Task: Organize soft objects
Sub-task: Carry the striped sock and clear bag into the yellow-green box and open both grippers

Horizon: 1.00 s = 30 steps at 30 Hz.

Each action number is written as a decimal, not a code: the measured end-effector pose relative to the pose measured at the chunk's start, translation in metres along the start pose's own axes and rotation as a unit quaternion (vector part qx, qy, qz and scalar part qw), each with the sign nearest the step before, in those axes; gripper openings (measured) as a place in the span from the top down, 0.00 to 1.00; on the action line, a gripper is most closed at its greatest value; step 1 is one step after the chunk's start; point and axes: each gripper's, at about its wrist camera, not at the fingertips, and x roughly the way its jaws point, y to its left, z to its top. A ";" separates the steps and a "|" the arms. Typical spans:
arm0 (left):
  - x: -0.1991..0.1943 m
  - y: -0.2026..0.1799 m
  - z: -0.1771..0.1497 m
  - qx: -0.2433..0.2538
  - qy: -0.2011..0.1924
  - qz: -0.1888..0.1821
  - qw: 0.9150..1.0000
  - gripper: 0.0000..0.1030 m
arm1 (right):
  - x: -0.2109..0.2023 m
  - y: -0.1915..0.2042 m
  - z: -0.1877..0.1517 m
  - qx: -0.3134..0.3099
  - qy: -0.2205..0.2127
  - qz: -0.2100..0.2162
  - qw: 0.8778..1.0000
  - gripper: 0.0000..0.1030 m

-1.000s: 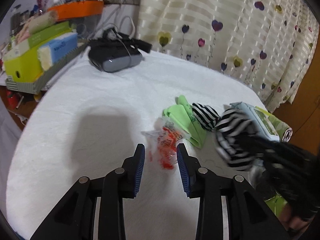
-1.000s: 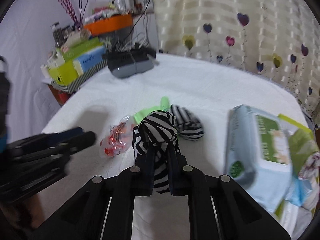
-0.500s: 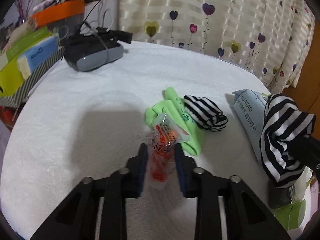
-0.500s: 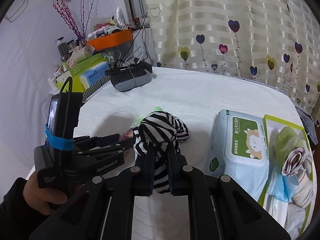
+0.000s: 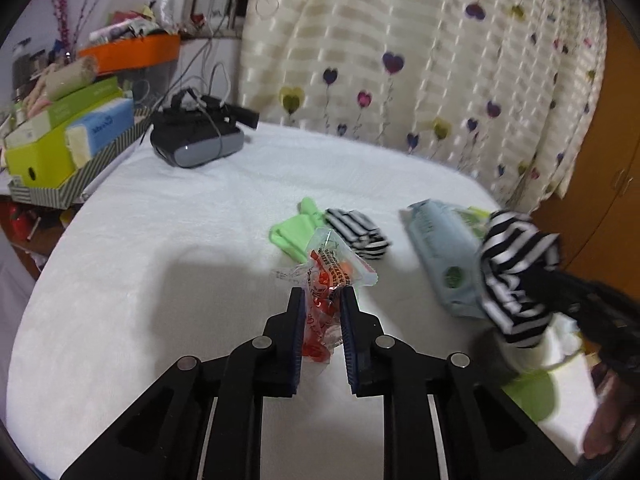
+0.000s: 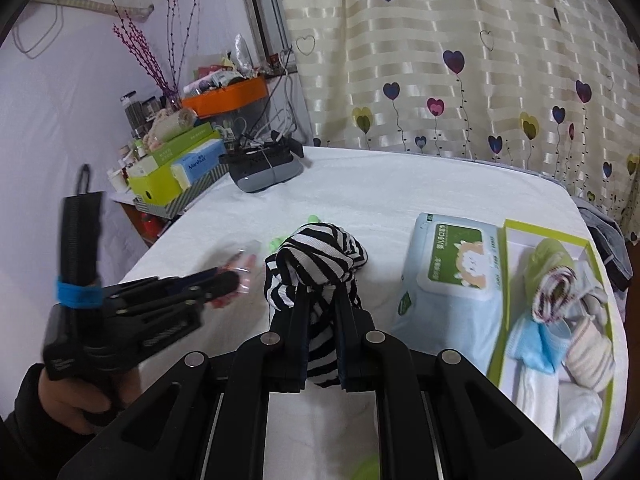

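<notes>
Right wrist view: left gripper (image 6: 224,280) blurred, its crinkly red-print packet (image 6: 240,268) mostly hidden; green cloth (image 6: 280,242) barely peeks out behind the striped sock (image 6: 316,256). Right gripper (image 6: 322,308) clamped on that sock, held up left of the wipes pack (image 6: 452,276). Left gripper (image 5: 322,308) pinches the packet (image 5: 328,280), now lifted off the white tabletop (image 5: 160,240), near side of the second striped sock (image 5: 356,232), wipes pack to the right. Half a second ago packet sat lower.

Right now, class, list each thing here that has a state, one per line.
Left hand-held gripper: shut on snack packet, lifted.
Right hand-held gripper: shut on striped sock, lifted.
Second striped sock: lying on bed.
Wet wipes pack: lid closed.
Green-rimmed box: open, holding soft items.
</notes>
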 end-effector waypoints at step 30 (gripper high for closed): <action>-0.089 -0.145 -0.054 0.058 -0.033 -0.125 0.990 0.84 | -0.151 -0.091 -0.073 0.072 -0.071 -0.066 0.993 0.89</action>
